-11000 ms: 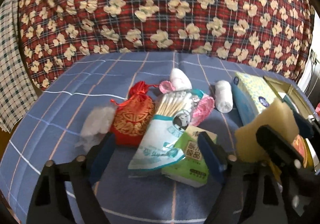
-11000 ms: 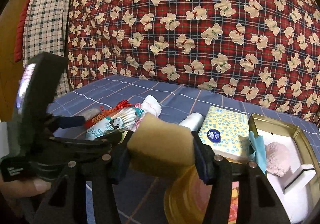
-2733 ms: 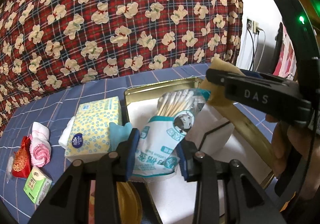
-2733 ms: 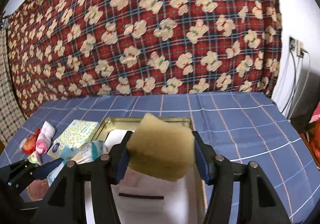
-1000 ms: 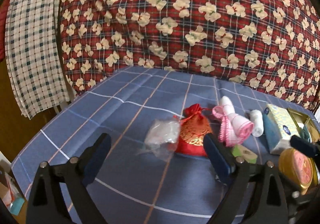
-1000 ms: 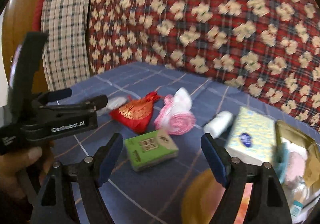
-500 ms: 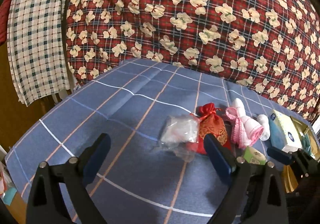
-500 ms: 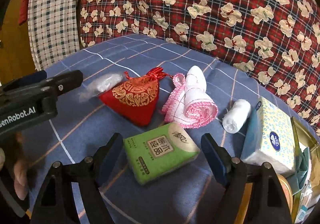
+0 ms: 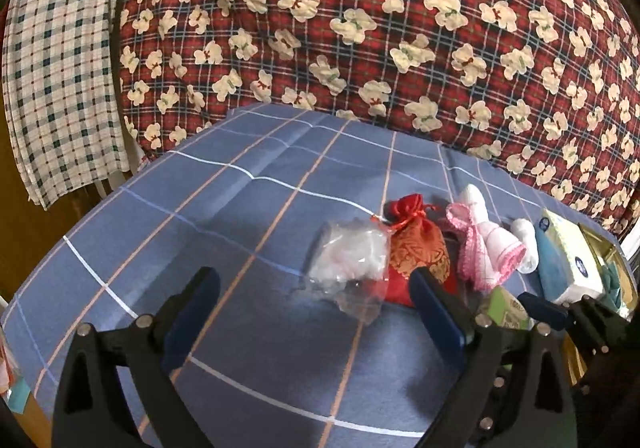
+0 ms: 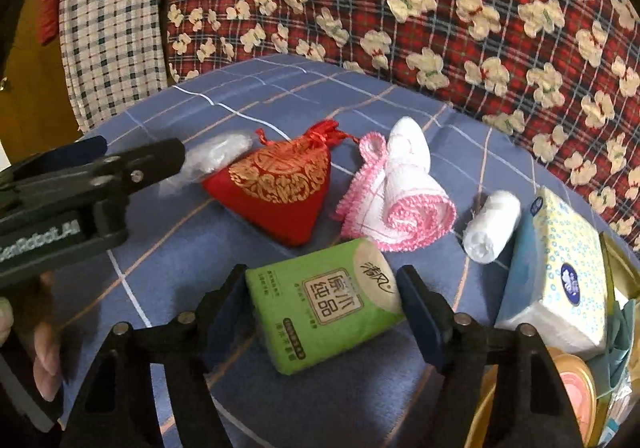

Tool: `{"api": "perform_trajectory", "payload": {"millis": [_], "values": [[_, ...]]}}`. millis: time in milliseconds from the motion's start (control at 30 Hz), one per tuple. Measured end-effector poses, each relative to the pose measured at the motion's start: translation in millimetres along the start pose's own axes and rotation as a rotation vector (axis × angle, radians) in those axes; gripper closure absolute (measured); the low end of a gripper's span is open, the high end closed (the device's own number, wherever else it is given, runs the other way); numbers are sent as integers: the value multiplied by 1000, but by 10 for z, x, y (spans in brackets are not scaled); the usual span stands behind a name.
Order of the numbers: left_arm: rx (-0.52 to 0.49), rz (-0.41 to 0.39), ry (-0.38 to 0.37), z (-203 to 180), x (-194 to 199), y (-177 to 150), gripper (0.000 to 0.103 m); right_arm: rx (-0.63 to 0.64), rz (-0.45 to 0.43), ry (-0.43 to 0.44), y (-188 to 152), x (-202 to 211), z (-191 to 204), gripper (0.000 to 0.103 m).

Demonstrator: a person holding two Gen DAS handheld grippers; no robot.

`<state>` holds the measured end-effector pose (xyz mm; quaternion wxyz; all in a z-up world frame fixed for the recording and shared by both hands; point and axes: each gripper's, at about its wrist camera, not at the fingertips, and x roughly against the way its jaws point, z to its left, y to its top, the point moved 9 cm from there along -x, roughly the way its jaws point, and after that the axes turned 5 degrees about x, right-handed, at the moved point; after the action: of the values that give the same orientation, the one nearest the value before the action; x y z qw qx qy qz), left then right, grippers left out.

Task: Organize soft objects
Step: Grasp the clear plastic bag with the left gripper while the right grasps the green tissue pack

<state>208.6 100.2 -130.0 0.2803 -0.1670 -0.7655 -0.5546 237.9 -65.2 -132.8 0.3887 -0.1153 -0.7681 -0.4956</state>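
My right gripper (image 10: pixel 322 286) straddles a green tissue pack (image 10: pixel 324 304) that lies flat on the blue checked cloth (image 10: pixel 168 260). Its jaws are closing, the pads right beside the pack's two ends, and the pack shows no squeeze. Beyond it lie a red and gold pouch (image 10: pixel 276 188), a rolled pink-edged towel (image 10: pixel 400 204) and a small white roll (image 10: pixel 492 228). My left gripper (image 9: pixel 312 288) is open and empty, just in front of a clear plastic bag of white cotton (image 9: pixel 352 260) that leans on the red pouch (image 9: pixel 416 248).
A yellow and blue tissue box (image 10: pixel 560 272) stands at the right, a gold tin (image 9: pixel 600 244) behind it and a round yellow lid (image 10: pixel 568 388) in front. A red bear-print quilt (image 9: pixel 360 28) walls the back. The cloth drops off at the left edge (image 9: pixel 80 232).
My right gripper came forward and down over the green pack, which now sits between its narrowed fingers. In the left wrist view the clear bag and pouch sit closer to the open fingers.
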Motion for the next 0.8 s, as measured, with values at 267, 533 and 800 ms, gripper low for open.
{"api": "perform_trajectory", "payload": {"millis": [267, 533, 800], "values": [[18, 59, 11, 35, -126, -35, 6, -15, -120, -85, 97, 249, -97, 28], [-78, 78, 50, -129, -280, 1, 9, -59, -157, -96, 116, 334, -179, 27], [-99, 183, 15, -225, -521, -54, 52, -65, -159, -96, 107, 339, -174, 27]]}}
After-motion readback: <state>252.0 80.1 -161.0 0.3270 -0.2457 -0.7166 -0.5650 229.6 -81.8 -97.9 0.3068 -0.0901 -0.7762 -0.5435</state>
